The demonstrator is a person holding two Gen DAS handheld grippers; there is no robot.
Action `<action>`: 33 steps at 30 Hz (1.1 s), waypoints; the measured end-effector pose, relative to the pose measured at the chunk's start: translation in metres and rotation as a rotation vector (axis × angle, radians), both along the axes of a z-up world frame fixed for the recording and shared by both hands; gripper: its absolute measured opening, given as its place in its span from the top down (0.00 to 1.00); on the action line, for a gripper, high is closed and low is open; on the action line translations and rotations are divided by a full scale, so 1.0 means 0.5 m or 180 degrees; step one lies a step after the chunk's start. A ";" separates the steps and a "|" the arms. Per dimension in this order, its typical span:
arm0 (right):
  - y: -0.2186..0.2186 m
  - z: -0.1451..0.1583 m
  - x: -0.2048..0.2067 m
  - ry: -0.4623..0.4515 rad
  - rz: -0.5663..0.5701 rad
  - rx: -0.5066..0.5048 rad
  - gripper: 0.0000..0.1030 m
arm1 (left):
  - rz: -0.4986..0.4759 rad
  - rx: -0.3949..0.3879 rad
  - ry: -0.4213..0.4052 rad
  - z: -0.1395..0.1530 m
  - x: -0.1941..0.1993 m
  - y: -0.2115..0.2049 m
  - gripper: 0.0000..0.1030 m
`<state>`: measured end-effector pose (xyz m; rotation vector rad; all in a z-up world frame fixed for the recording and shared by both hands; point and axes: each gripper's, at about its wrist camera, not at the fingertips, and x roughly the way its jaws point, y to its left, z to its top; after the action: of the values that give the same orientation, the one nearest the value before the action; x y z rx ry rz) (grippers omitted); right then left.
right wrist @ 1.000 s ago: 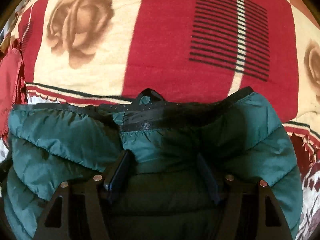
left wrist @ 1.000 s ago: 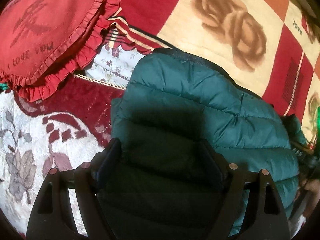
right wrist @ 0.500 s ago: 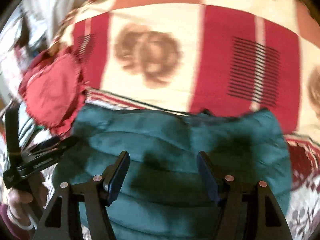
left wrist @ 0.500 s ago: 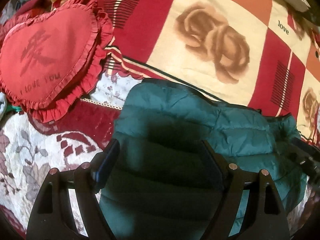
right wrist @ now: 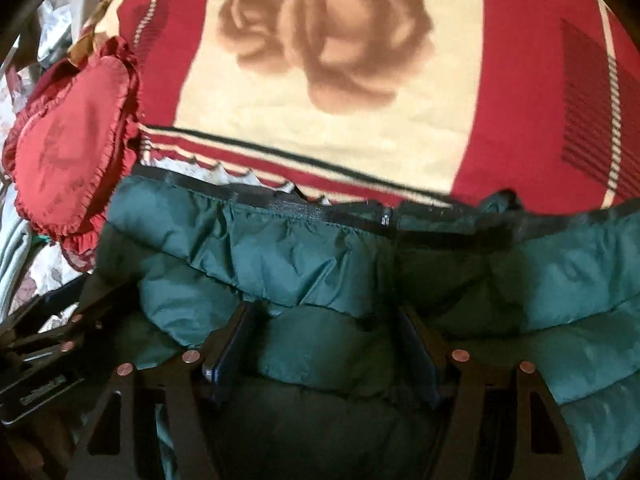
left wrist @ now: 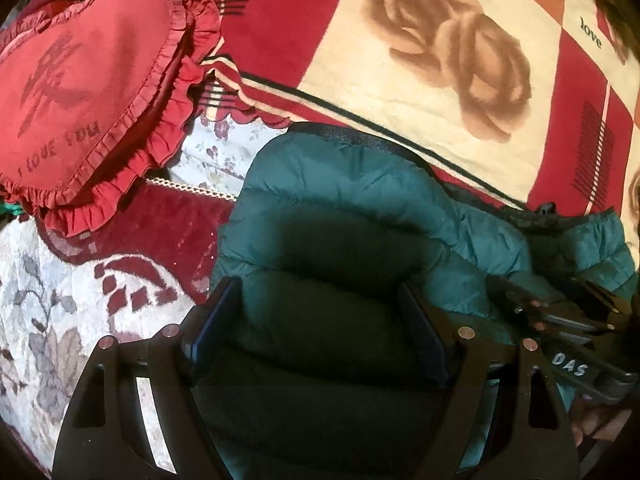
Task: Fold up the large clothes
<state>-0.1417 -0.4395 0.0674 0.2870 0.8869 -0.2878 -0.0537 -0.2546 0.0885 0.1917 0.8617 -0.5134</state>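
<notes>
The right gripper [right wrist: 324,344] has swung left along the jacket [right wrist: 320,256], jaws opening with padding between them, no clamp visible; the left gripper [left wrist: 320,320] straddles it, spread wide. The jacket lies bunched on the blanket [left wrist: 400,80] beside the pillow [left wrist: 92,80], ready for smoothing

Left wrist view close above the jacket [left wrist: 344,208], angled down toward the blanket [left wrist: 400,92], right wrist view likewise, both sharing jacket, blanket, pillow [right wrist: 68,148]
</notes>
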 end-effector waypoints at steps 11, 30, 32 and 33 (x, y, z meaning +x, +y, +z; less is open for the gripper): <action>-0.001 0.101 -0.112 -0.0223 -0.0033 -0.0163 0.31 | 0.0022 -0.0120 0.0064 0.023 -0.016 0.016 0.20; -0.182 0.021 -0.225 0.0014 -0.0663 -0.0303 0.25 | 0.0032 -0.0160 0.0214 -0.007 0.004 0.014 0.15; -0.177 0.029 -0.229 0.0070 -0.0675 -0.0309 0.25 | 0.0030 -0.0130 0.0195 -0.006 0.002 0.012 0.15; -0.177 0.035 -0.226 0.0095 -0.0660 -0.0310 0.25 | 0.0028 -0.0114 0.0185 -0.005 0.001 0.011 0.15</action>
<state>-0.2548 -0.5278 0.0847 0.2853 0.8709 -0.5272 -0.0534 -0.2491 0.0859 0.1407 0.9090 -0.5279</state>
